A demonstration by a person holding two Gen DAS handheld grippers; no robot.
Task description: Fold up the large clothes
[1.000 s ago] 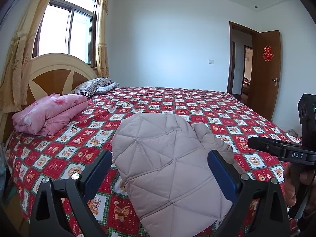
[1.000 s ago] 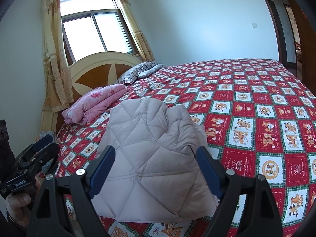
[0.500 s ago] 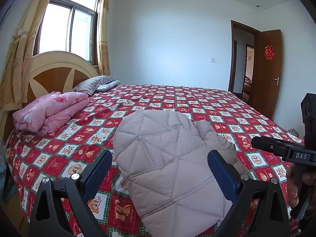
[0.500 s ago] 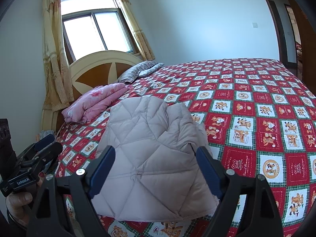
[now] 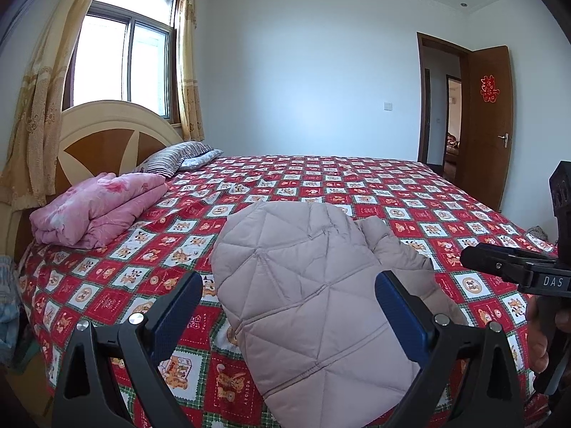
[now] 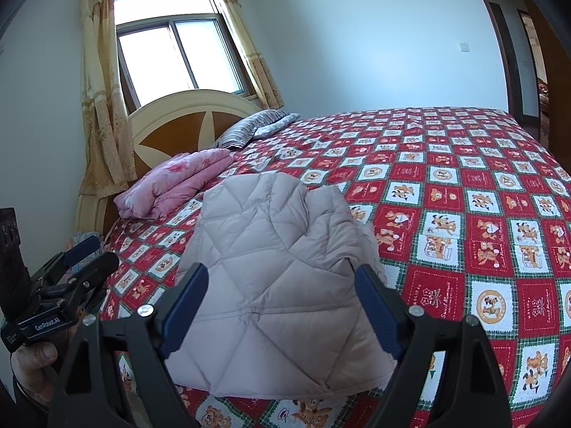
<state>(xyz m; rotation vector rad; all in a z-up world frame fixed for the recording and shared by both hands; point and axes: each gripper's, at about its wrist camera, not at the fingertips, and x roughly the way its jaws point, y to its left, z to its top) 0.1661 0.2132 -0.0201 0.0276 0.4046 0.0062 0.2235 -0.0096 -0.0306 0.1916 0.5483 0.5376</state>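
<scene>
A pale beige quilted jacket [image 5: 307, 285] [image 6: 282, 274] lies folded on the red patterned bed, near its front edge. My left gripper [image 5: 289, 306] hovers open just in front of it, blue pads wide apart, nothing between them. My right gripper [image 6: 282, 306] is likewise open, held above the jacket's near edge without touching it. In the left wrist view the right gripper [image 5: 517, 271] shows from the side at the right edge; in the right wrist view the left gripper [image 6: 75, 260] shows at the left, held by a hand [image 6: 32, 360].
A folded pink quilt [image 5: 96, 207] and a striped pillow [image 5: 175, 157] lie by the headboard [image 5: 107, 135]. The red bedspread [image 5: 357, 185] stretches back to the white wall. A brown door [image 5: 489, 125] stands open at the right. A curtained window [image 5: 125, 60] is at the left.
</scene>
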